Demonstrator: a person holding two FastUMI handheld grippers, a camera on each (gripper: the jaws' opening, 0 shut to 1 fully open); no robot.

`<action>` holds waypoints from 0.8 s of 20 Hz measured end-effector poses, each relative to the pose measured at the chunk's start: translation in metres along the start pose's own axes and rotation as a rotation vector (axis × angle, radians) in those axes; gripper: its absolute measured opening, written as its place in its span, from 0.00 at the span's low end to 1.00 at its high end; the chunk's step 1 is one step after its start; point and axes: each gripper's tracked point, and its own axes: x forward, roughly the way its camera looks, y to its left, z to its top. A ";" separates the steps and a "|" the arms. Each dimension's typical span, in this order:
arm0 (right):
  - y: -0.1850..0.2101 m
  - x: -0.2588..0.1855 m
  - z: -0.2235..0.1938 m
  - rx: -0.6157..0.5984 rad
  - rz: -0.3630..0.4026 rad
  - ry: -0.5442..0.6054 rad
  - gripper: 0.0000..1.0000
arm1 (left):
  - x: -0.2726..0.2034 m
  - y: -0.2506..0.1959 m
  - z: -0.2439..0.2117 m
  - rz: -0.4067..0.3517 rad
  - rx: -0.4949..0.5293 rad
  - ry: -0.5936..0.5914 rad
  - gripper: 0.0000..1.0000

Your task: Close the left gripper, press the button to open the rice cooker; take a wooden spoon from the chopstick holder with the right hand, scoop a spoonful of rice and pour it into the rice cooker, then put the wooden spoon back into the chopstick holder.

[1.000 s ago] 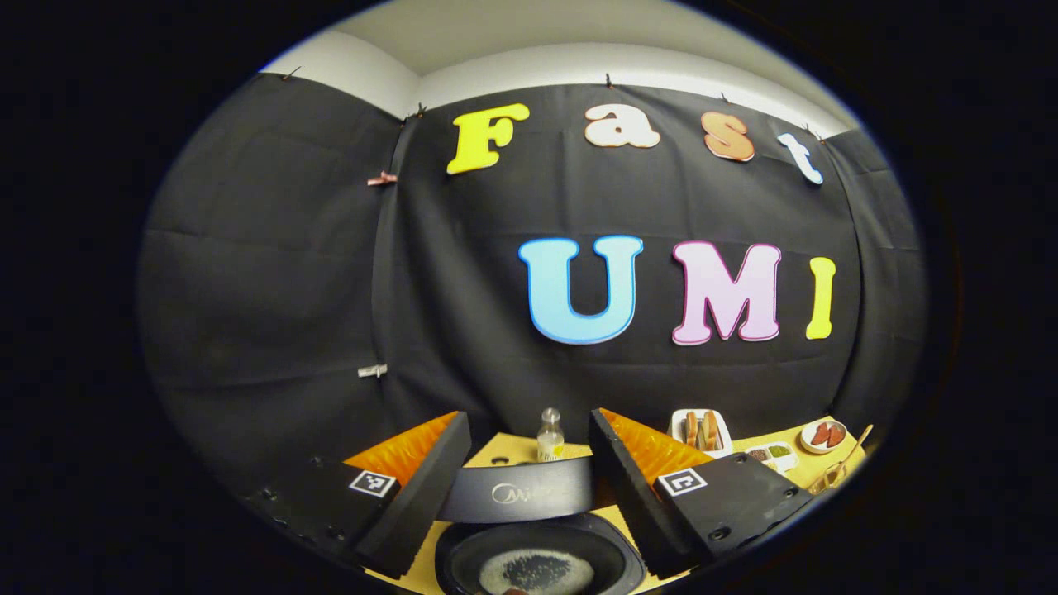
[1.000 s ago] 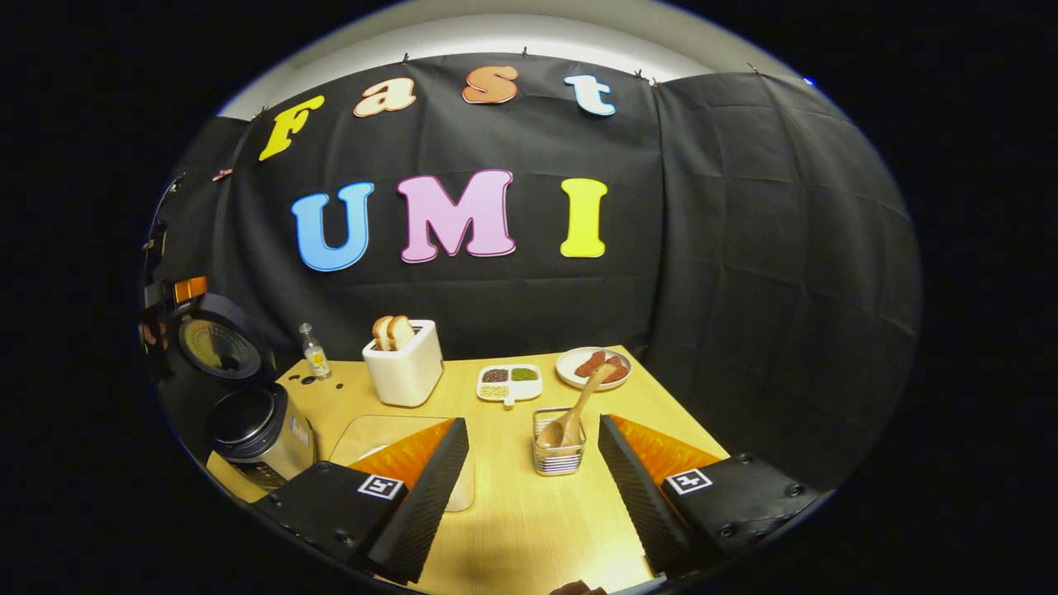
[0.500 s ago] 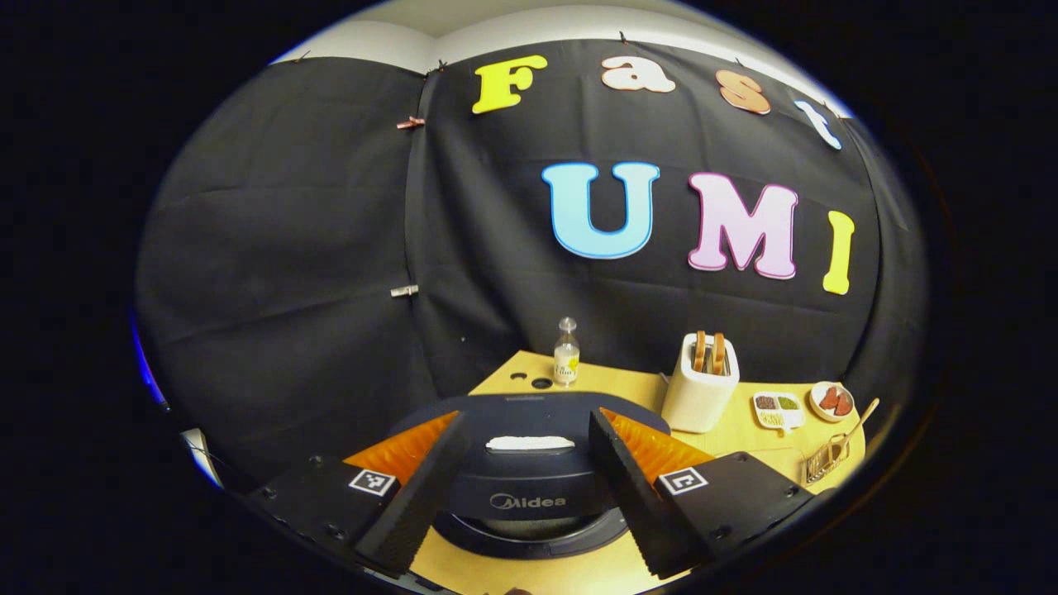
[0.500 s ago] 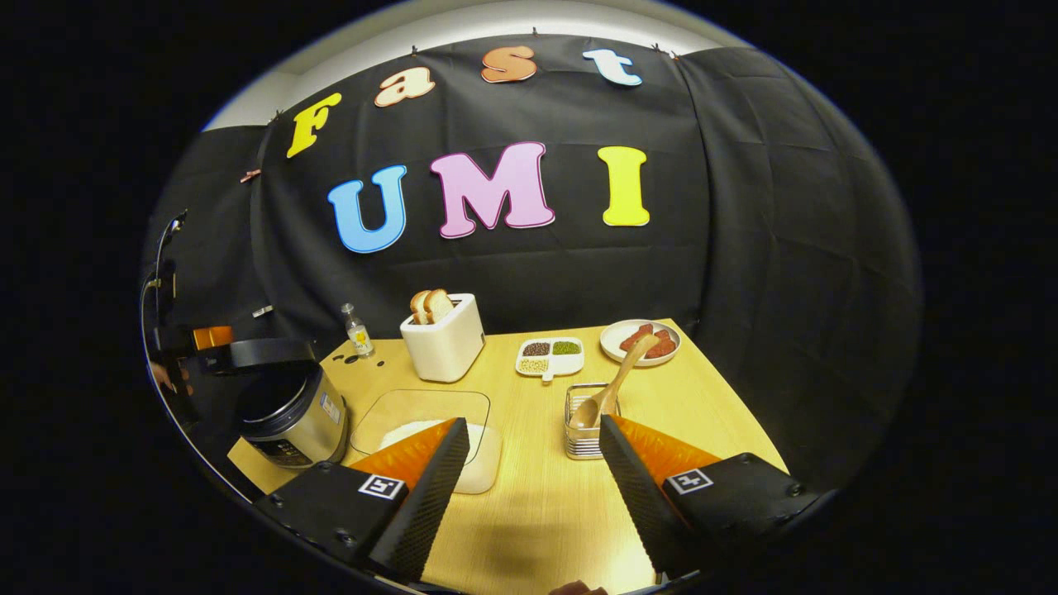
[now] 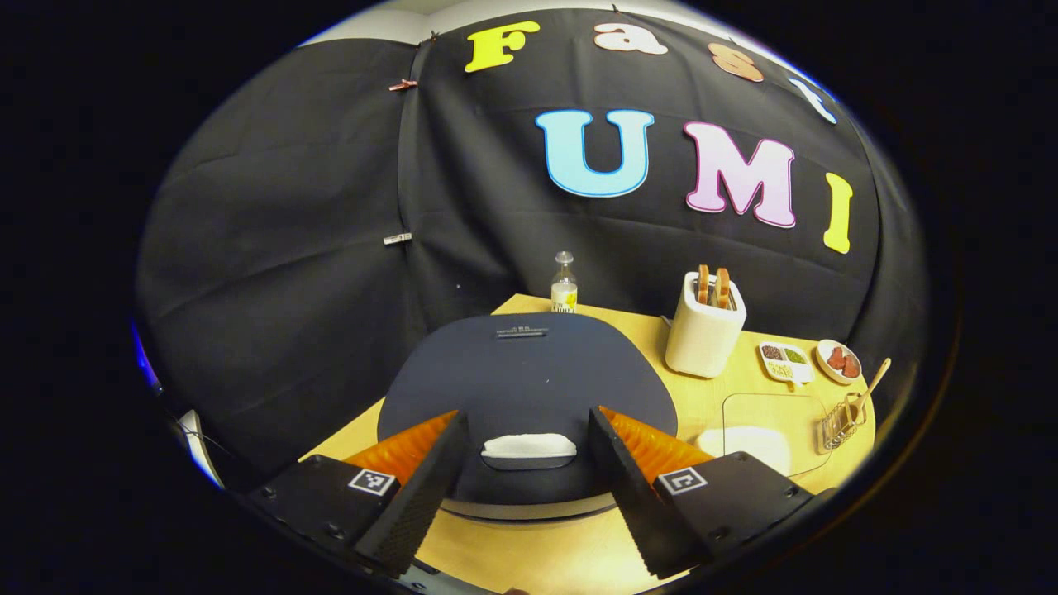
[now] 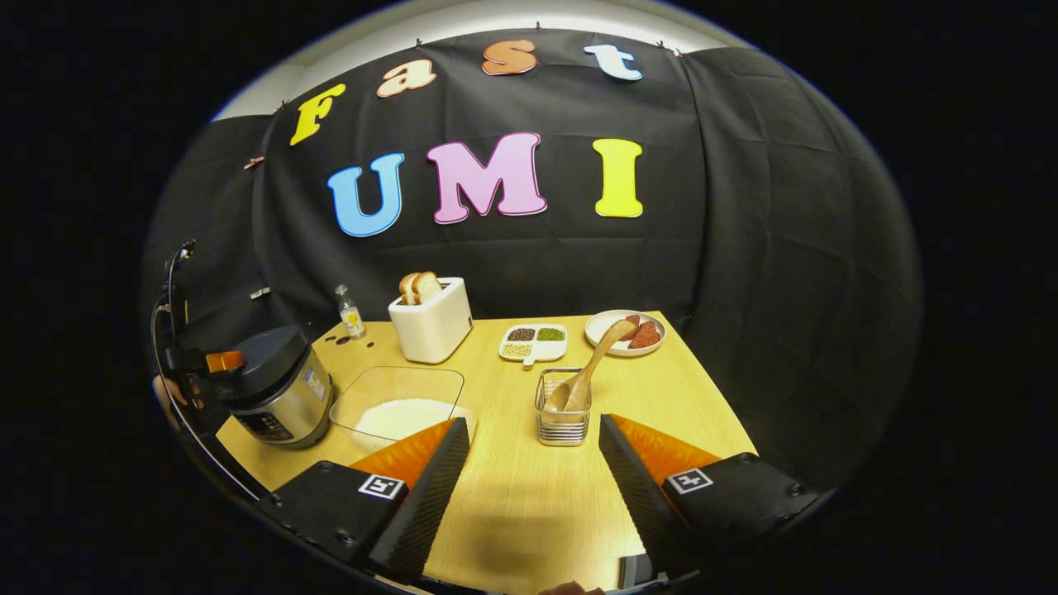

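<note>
The left gripper [image 5: 526,479] hangs wide open, holding nothing, just above the cooker [image 5: 529,388], whose lid is down; the white button [image 5: 529,446] lies between its fingers. The right gripper [image 6: 533,487] is also spread wide and empty over the table [image 6: 529,512]. The holder [image 6: 563,417] with the spoon [image 6: 588,364] stands just ahead, and the rice dish [image 6: 397,409] is ahead to its left.

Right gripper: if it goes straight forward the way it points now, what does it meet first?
Most likely the chopstick holder with the wooden spoon, standing between the open right gripper fingers' lines, slightly toward the right finger; depth is uncertain.
</note>
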 end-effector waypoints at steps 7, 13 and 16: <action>-0.007 -0.012 -0.013 -0.030 0.075 0.007 0.99 | 0.002 -0.001 -0.005 -0.030 0.021 -0.002 1.00; 0.002 -0.015 0.003 -0.041 0.100 -0.062 0.99 | -0.007 -0.003 0.001 -0.051 0.034 -0.062 0.99; -0.004 -0.018 0.023 -0.062 0.071 -0.107 0.99 | -0.035 -0.018 0.028 -0.087 0.051 -0.177 0.96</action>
